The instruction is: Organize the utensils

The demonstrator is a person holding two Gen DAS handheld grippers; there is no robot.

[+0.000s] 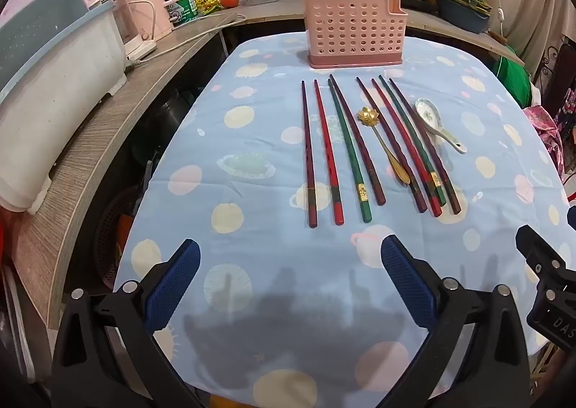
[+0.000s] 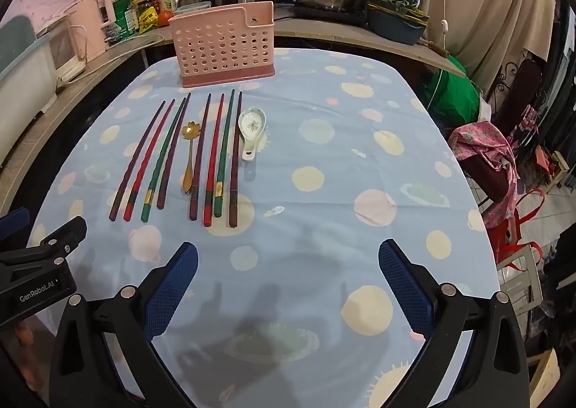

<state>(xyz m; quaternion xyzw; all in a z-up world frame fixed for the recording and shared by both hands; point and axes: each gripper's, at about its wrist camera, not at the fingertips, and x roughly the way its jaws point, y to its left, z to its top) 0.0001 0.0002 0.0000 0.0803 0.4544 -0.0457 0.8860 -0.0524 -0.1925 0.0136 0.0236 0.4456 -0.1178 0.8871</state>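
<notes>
Two wide-spread grippers [image 1: 289, 253] [image 2: 288, 253], eight chopsticks [image 1: 363, 148], two spoons [image 1: 437, 127], one pink holder [image 1: 354, 30]

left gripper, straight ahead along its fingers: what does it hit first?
Most likely bare tablecloth, short of the utensils. The left gripper is open and empty, tilted down at the cloth; the chopsticks lie farther on. Depth is uncertain through the fisheye.

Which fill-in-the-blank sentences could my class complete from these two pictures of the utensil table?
1. The chopsticks on the table number ____.
2. The gold spoon lies between two groups of ____ chopsticks each.
3. The perforated holder is coloured ____.
4. Both grippers' fingers stand ____.

Missing words: eight; four; pink; open
</notes>
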